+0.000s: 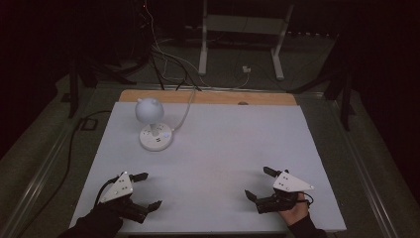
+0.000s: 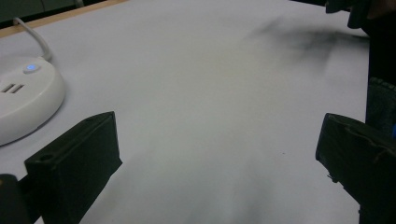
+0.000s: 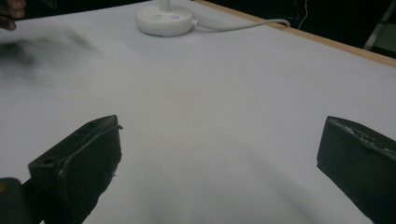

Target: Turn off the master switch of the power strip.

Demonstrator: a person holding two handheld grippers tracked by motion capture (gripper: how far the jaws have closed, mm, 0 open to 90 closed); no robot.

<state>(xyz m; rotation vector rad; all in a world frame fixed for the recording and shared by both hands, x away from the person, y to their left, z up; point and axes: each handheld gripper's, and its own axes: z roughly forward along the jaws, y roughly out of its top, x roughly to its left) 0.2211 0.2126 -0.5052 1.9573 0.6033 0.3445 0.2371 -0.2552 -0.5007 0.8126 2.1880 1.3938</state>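
Observation:
A small white desk lamp [image 1: 150, 110] with a round head stands on a round white base [image 1: 155, 137] at the back left of the white table mat [image 1: 213, 148]. The base [image 2: 21, 102] has a lit blue dot and sockets, and its white cable runs off the far edge. In the right gripper view the base [image 3: 165, 19] sits far off at the top. My left gripper [image 1: 146, 190] rests open near the front left corner. My right gripper [image 1: 259, 182] rests open near the front right. Neither one has anything between its jaws.
A wooden table edge [image 1: 208, 97] shows beyond the mat. Behind the table, cables [image 1: 168, 59] lie on the floor by a white stand frame [image 1: 242, 34]. Dark stands flank the table on both sides.

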